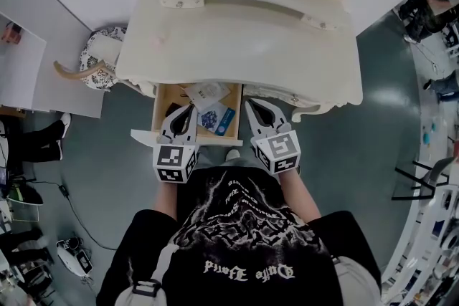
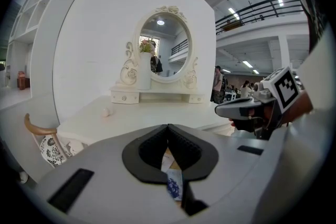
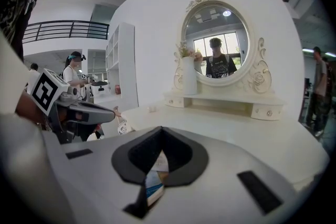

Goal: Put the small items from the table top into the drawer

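Drawer rear beneath table top

Gothic lettering on black shirt, upside down, unreadable; nothing else legible.

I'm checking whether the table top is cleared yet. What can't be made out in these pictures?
- Back of the drawer: head view, under the table top.
- A small pale object on the table top: left gripper view, too small to identify.
- Print on the packets in the drawer: head view, too small.
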